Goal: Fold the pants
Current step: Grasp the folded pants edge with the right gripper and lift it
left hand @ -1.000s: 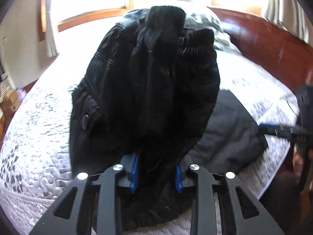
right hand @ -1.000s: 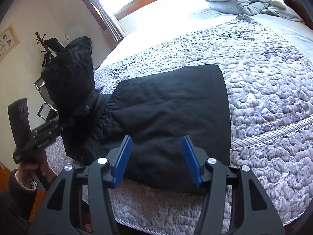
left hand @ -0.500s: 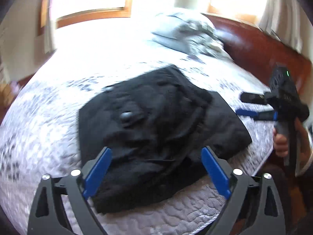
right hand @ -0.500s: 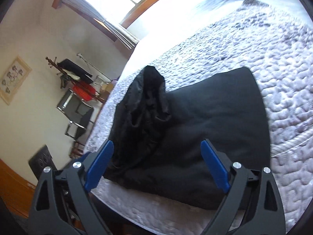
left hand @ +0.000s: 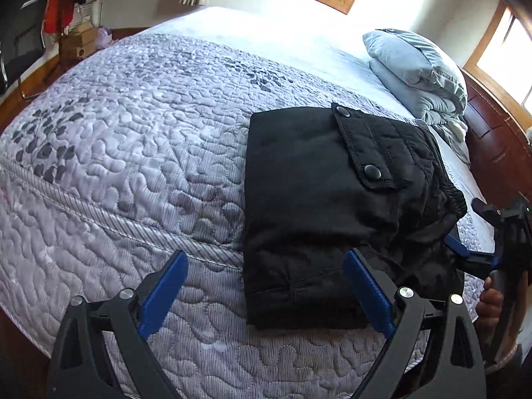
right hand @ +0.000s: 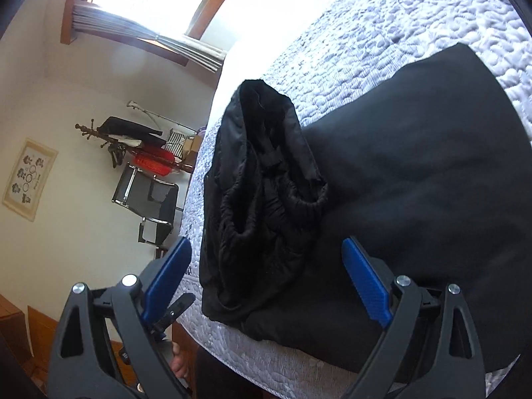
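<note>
The black pants (left hand: 316, 206) lie folded in a thick stack on the quilted bed (left hand: 133, 139), a snap-buttoned pocket flap (left hand: 362, 153) on top. My left gripper (left hand: 266, 292) hovers open over the stack's near edge, its right finger over the cloth and its left over the quilt, gripping nothing. In the right wrist view the pants (right hand: 415, 183) show a flat folded layer with the gathered waistband (right hand: 266, 179) bunched on its left end. My right gripper (right hand: 266, 282) stands open just above the cloth, holding nothing. The right gripper (left hand: 465, 252) also shows beside the stack's right end.
A folded grey-blue duvet (left hand: 419, 69) sits further up the bed. A dark wooden bed board (left hand: 495, 146) runs along the right. Beyond the bed's far side stand a chair (right hand: 146, 199) and a coat rack (right hand: 133, 139). A hand (left hand: 492, 302) holds the right gripper's handle.
The left gripper held the pants' upper half lifted a second ago; it has laid it over the lower half and let go. Both grippers opened wide, drew back and rolled.
</note>
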Tool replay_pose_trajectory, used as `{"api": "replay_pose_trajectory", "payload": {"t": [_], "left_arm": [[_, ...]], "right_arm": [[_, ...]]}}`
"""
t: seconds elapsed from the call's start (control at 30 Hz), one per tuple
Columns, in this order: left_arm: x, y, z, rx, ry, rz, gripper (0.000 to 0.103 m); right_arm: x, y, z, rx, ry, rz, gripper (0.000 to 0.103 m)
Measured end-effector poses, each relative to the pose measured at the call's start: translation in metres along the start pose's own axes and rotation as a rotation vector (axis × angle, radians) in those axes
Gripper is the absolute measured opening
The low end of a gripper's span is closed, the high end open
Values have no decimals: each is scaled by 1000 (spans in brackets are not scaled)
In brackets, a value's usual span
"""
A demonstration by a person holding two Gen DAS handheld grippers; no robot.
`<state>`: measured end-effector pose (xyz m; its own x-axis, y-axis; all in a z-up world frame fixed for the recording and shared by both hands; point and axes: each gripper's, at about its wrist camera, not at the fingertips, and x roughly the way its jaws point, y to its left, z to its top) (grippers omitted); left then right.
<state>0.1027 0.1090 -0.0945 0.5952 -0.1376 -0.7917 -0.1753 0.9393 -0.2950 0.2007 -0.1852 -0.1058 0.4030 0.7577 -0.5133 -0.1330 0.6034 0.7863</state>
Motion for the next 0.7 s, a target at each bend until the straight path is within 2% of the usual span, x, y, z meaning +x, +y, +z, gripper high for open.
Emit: {"api": "replay_pose_trajectory", "payload": {"t": [0.13, 0.37, 0.4, 0.43, 0.47, 0.5, 0.7], "left_arm": [[-5, -8, 3, 57, -8, 42, 95], [-7, -12, 3, 89, -11, 61, 95], [-7, -13, 3, 95, -13, 62, 95], [-8, -13, 3, 101, -15, 64, 95], [-9, -13, 3, 103, -17, 69, 95], [-10, -13, 4, 105, -19, 74, 95], [-10, -10, 2, 103, -17, 92, 97]], "right_arm": [[11, 4, 2, 8, 3, -10, 93], [33, 15, 9, -28, 17, -54, 93], [35, 17, 8, -42, 11, -61, 88], [37, 18, 7, -58, 6, -71, 74], [38, 19, 6, -75, -2, -109, 68], [39, 19, 5, -88, -6, -130, 57], [32, 6, 5, -57, -16, -89, 46]]}}
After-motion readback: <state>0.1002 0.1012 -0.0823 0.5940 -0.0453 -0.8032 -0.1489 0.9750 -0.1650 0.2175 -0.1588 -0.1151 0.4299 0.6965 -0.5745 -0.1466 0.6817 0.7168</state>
